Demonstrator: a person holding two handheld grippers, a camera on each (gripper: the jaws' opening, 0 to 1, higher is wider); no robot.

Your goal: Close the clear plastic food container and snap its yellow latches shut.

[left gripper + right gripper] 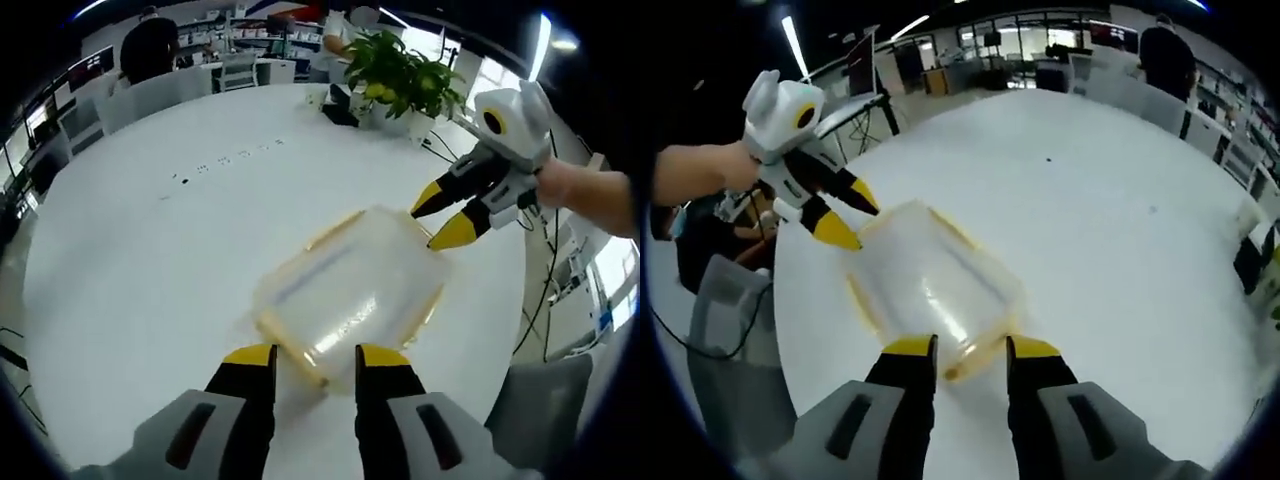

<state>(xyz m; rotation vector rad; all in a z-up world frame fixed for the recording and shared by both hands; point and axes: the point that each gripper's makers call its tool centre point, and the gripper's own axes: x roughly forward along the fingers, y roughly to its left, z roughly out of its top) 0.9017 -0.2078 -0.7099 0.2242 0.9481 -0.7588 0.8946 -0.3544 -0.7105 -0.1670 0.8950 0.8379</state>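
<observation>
Two grippers, left gripper and right gripper, flank one container.

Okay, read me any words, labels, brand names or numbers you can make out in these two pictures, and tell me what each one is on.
No text can be read.
Clear plastic food container: no label or print is visible on the lid or walls.
White table: a row of small dark marks, too small to tell whether they are letters.
Left gripper and right gripper: plain yellow and black tips, no lettering visible.
</observation>
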